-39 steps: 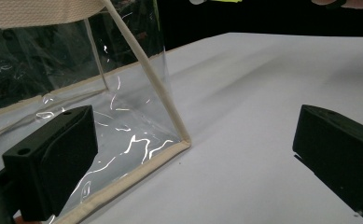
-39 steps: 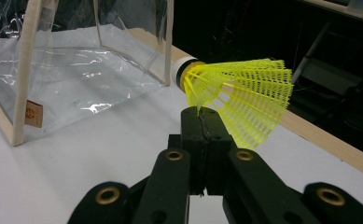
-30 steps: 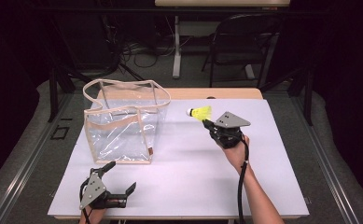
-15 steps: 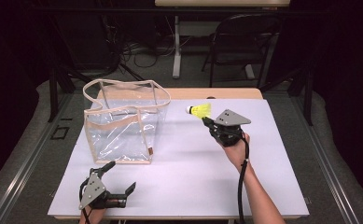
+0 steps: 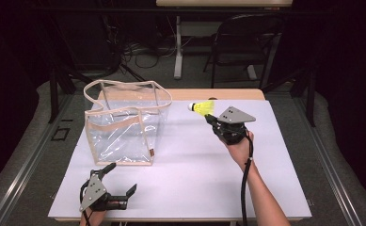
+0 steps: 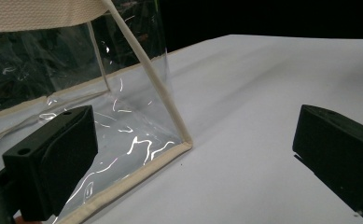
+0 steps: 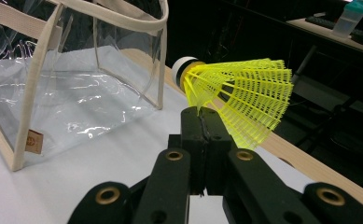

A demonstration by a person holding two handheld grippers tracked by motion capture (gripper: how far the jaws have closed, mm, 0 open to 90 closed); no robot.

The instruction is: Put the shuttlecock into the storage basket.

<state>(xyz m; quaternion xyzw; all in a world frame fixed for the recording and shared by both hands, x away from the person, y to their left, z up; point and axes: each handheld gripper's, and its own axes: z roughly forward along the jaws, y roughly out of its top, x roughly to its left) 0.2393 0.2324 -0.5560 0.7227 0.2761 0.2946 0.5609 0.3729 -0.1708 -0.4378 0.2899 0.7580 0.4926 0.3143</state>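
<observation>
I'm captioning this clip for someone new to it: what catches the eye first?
The bright yellow shuttlecock, pinched by its skirt in the right gripper above the table's far side. Next, the clear bag with beige trim standing open at the left, and the left gripper, jaws apart, near the front edge.

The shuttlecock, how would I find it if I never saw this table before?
Start at the white table and the big clear bag standing on its left side. Look right of the bag to the right gripper, held up by a hand. The shuttlecock is pinched in its jaws: bright yellow net skirt, white tip towards the bag.
</observation>
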